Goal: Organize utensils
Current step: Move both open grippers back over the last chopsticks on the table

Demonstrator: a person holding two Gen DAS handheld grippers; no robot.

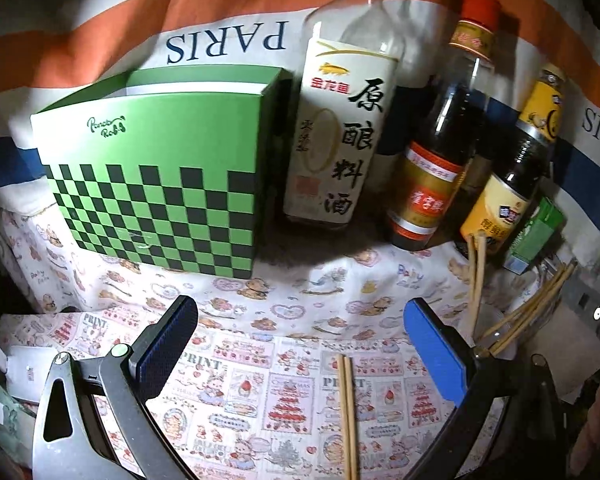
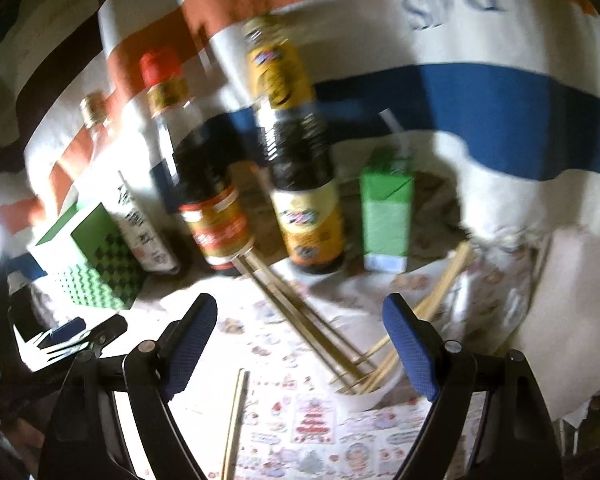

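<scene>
A pair of wooden chopsticks (image 1: 348,416) lies on the patterned cloth between the fingers of my open, empty left gripper (image 1: 300,344). The same pair shows in the right wrist view (image 2: 234,424), below and between the fingers of my open, empty right gripper (image 2: 300,344). Several more chopsticks (image 2: 300,320) stand leaning in a white cup (image 2: 364,398) just ahead of the right gripper. In the left wrist view the cup's chopsticks (image 1: 512,316) are at the right, partly hidden by the right finger.
A green checkered box (image 1: 156,184) stands at the back left. A white cooking-wine bottle (image 1: 340,136), a red-capped dark bottle (image 1: 436,168) and a yellow-labelled dark bottle (image 1: 508,184) stand behind. A small green carton (image 2: 386,216) stands to their right. Striped fabric hangs behind.
</scene>
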